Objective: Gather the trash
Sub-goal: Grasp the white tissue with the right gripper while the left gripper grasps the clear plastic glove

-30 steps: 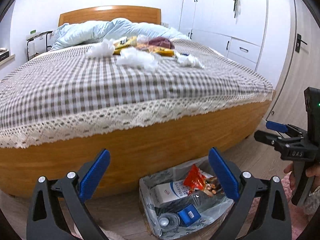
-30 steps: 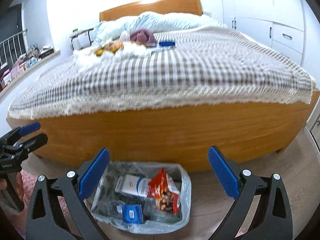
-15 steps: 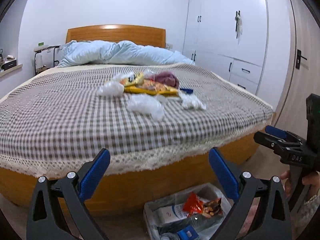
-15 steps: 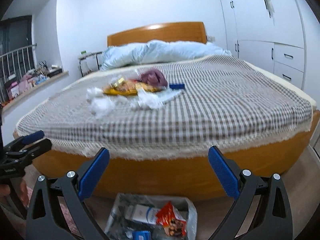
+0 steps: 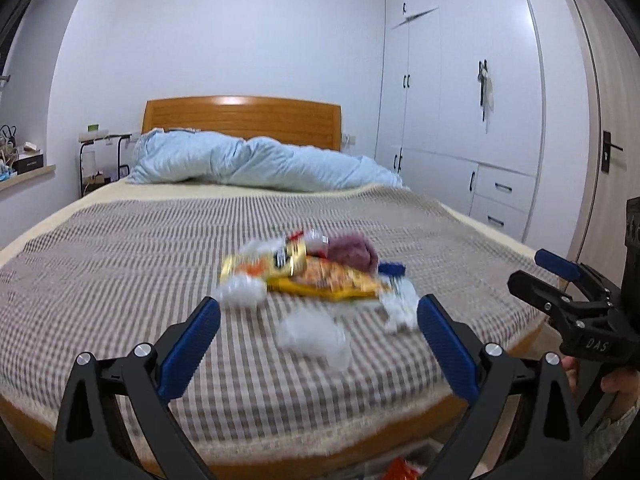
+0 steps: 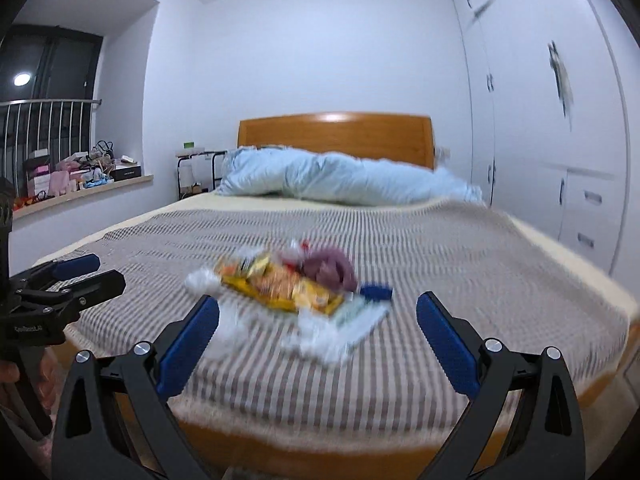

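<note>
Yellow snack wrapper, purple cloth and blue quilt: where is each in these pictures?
yellow snack wrapper [image 5: 320, 278], left wrist view, on its printed middle.
purple cloth [image 6: 330, 268], right wrist view, on its bunched top.
blue quilt [image 5: 256, 164], left wrist view, on its middle fold.

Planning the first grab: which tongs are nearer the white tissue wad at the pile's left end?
Likely left. Left tongs face the wad almost straight on; right tongs sit further right.

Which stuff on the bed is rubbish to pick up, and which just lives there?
For the job:
yellow snack wrappers
white crumpled tissues
both open tongs: left tongs, right tongs

Just lying about:
blue duvet
checked bedspread
purple cloth, maybe; too blurry to tell
</note>
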`<state>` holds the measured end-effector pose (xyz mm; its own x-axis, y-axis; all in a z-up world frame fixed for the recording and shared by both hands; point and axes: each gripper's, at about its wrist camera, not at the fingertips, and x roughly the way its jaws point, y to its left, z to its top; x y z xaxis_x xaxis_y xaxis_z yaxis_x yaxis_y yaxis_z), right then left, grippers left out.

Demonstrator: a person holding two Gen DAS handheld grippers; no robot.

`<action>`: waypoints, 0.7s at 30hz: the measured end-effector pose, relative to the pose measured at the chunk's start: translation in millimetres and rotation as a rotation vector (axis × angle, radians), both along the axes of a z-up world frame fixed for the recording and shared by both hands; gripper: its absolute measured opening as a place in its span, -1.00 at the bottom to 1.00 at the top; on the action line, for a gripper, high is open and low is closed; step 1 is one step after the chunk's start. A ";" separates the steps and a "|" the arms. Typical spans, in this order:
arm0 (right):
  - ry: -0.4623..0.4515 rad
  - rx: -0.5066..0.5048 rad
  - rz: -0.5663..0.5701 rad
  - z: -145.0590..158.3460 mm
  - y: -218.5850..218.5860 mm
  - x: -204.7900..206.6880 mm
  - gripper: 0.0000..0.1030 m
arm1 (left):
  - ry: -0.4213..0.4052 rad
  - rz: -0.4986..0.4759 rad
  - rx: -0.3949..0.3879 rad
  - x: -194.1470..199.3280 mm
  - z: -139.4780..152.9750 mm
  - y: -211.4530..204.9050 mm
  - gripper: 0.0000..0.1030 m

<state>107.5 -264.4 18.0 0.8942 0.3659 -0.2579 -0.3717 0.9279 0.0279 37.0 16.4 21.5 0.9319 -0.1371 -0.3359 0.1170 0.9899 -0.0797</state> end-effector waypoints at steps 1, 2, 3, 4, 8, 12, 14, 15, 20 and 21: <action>-0.020 -0.008 -0.004 8.4 3.0 8.2 0.85 | -0.011 0.003 -0.005 5.9 6.4 1.2 0.86; -0.031 -0.008 -0.006 12.9 4.4 12.7 0.85 | -0.021 0.009 -0.010 10.0 11.5 2.7 0.86; -0.044 -0.003 -0.004 18.1 6.0 19.1 0.85 | -0.033 0.015 -0.016 14.6 16.0 4.3 0.86; -0.055 0.005 -0.002 23.5 7.5 26.8 0.85 | -0.045 0.022 -0.024 20.3 20.9 6.2 0.86; -0.075 0.032 -0.001 29.1 10.5 52.2 0.85 | -0.071 0.034 -0.023 41.9 31.5 10.2 0.86; -0.050 0.040 0.013 12.1 11.1 65.3 0.85 | -0.078 0.028 -0.027 62.6 29.9 13.8 0.86; -0.026 0.018 -0.011 2.3 12.8 72.3 0.85 | -0.082 0.033 -0.042 68.9 21.7 18.6 0.86; -0.010 0.020 -0.012 0.2 13.2 76.2 0.85 | -0.072 0.039 -0.050 73.4 18.4 20.8 0.86; -0.018 0.037 -0.035 3.7 14.0 77.7 0.85 | -0.010 0.049 -0.107 98.0 4.0 29.7 0.86; -0.021 0.036 -0.040 3.6 14.8 78.2 0.85 | -0.003 0.049 -0.104 102.2 2.8 29.8 0.86</action>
<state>185.8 -249.6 21.6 0.9132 0.3388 -0.2266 -0.3355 0.9405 0.0541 139.2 46.2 24.3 0.9392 -0.1254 -0.3197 0.0690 0.9809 -0.1819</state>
